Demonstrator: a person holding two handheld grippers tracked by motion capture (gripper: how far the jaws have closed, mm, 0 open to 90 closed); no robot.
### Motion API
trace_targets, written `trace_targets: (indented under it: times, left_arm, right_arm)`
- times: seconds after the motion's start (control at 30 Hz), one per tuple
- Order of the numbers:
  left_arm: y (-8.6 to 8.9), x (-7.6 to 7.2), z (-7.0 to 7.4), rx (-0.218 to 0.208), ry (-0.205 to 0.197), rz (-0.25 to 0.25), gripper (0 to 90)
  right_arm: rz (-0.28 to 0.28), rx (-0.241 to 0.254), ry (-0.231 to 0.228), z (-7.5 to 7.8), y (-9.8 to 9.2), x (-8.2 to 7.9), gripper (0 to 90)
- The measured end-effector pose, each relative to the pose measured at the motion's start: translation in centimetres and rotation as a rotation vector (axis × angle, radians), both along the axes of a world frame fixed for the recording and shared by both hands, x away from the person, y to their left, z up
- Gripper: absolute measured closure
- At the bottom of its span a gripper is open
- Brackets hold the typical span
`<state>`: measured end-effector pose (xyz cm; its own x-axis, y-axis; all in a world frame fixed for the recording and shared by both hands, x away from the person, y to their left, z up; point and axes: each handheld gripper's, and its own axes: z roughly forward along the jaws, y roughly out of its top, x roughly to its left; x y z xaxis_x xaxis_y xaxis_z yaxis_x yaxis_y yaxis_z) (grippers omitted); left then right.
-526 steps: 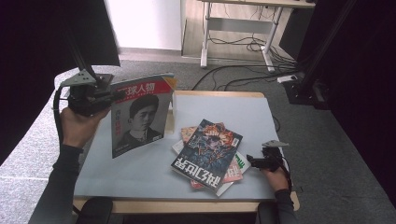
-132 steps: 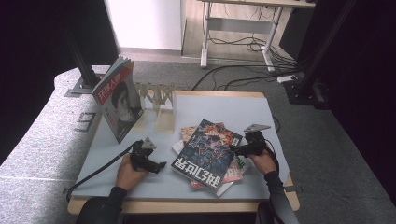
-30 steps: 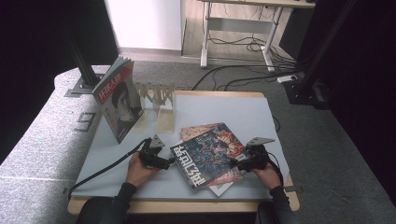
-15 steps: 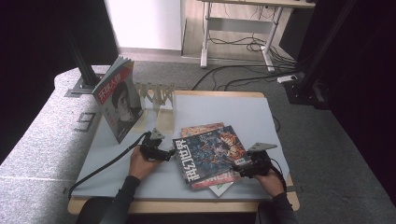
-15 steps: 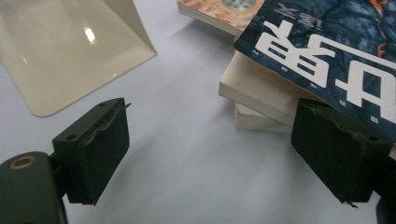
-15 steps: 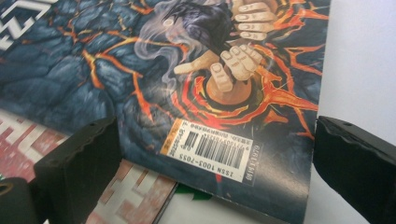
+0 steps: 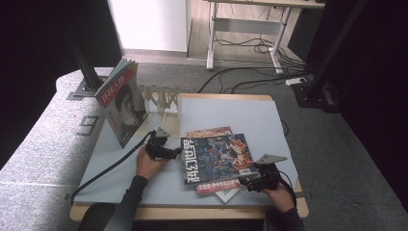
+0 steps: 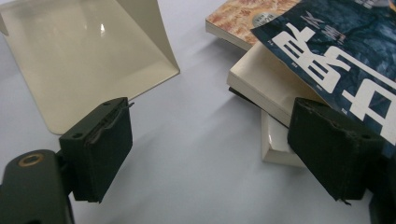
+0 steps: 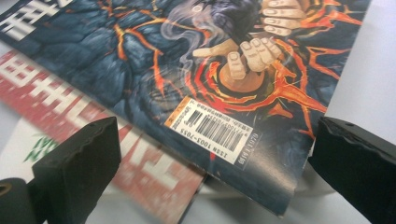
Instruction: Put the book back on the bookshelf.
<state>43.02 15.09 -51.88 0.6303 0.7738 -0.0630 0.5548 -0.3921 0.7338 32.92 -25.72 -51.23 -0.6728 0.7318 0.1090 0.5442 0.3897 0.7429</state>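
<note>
- The dark magazine [image 7: 215, 159] lies on top of the book stack [image 7: 219, 185] on the desk [image 7: 250, 113].
- Left tongs [image 7: 179, 154] gape at its left edge, grasping nothing.
- Right tongs [image 7: 243, 182] stand released at its lower right corner.

The top magazine [image 7: 215, 159] hides most of the stacked books [image 7: 214, 187] beneath it.
</note>
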Motion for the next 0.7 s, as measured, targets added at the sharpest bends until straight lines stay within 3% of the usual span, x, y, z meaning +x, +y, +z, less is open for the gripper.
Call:
trace_targets:
  times: [0.13,0.27,0.57,0.7]
  left_arm:
    - [0.0,0.0,0.1,-0.004,0.002,0.012,14.3]
    - [0.0,-0.6,0.3,0.022,-0.005,0.005,14.6]
    - [0.3,-3.8,1.1,0.018,-0.024,-0.040,14.5]
    - [0.0,-5.2,1.6,-0.024,-0.034,-0.080,14.5]
  right_arm:
    - [0.004,-0.007,-0.004,0.0,0.1,-0.5,1.6]
    - [0.006,-0.001,0.000,0.1,0.0,-0.4,3.3]
    - [-0.021,0.001,-0.028,0.6,-0.4,1.0,3.5]
    - [-0.023,0.005,-0.033,0.9,-0.2,1.9,3.1]
